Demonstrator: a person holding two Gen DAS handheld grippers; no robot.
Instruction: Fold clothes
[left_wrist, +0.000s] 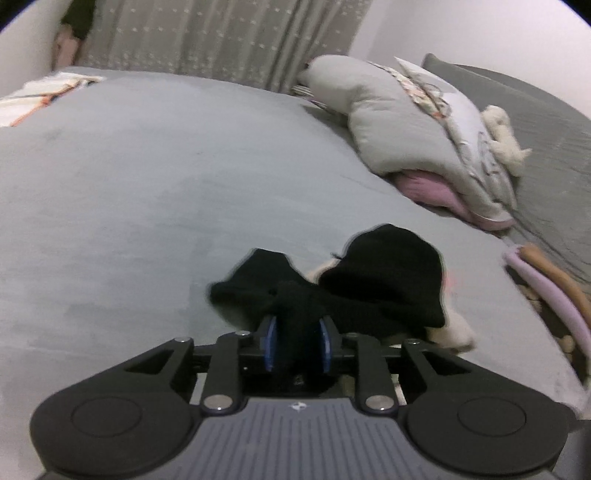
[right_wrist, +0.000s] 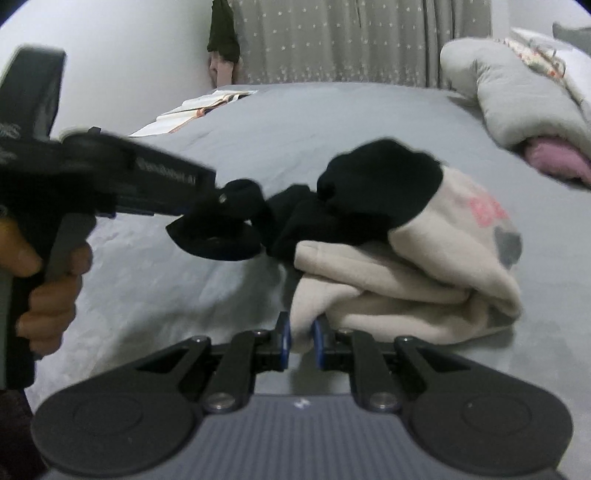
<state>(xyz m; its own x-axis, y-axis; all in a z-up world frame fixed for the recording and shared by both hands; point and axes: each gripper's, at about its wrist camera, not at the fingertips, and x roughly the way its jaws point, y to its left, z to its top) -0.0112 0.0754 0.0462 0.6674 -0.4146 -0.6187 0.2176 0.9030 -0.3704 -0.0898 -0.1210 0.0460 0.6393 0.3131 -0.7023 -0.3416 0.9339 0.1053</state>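
Note:
A cream sweatshirt (right_wrist: 413, 273) with black sleeves and a pink print lies bunched on the grey bed (right_wrist: 295, 122). My left gripper (left_wrist: 297, 332) is shut on a black sleeve (left_wrist: 295, 295) and holds it just above the bed; the black part (left_wrist: 384, 284) lies ahead of it, with a little cream fabric (left_wrist: 454, 332) at its right. In the right wrist view the left gripper (right_wrist: 221, 206) comes in from the left, shut on the black cuff (right_wrist: 221, 229). My right gripper (right_wrist: 301, 336) is shut on the cream hem at the garment's near edge.
A grey duvet (left_wrist: 406, 122) over a pink blanket (left_wrist: 432, 188) is piled at the bed's far right. A white cloth with orange trim (left_wrist: 40, 92) lies at the far left. Rolled purple and brown items (left_wrist: 546, 288) sit at the right edge. A curtain (left_wrist: 221, 37) hangs behind.

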